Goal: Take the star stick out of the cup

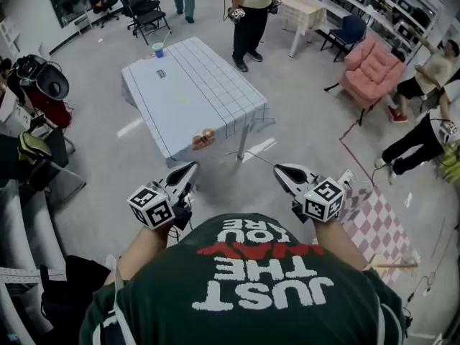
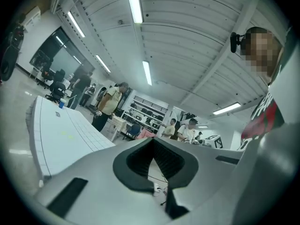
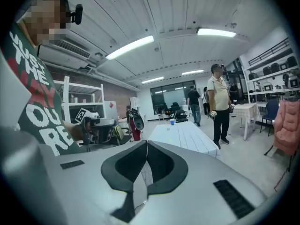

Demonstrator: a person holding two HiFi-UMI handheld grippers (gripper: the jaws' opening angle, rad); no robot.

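A small blue cup stands at the far corner of a table with a pale grid cloth; a thin stick leans out of it, its star too small to make out. The cup also shows as a speck in the left gripper view, cup, and in the right gripper view, cup. My left gripper and right gripper hang side by side in front of my chest, short of the table's near edge. Both are shut with nothing between the jaws, left gripper, right gripper.
A brownish object lies at the table's near edge and a small flat item near the cup. A person stands behind the table. A pink armchair, black chairs, left-side clutter and a checked mat surround it.
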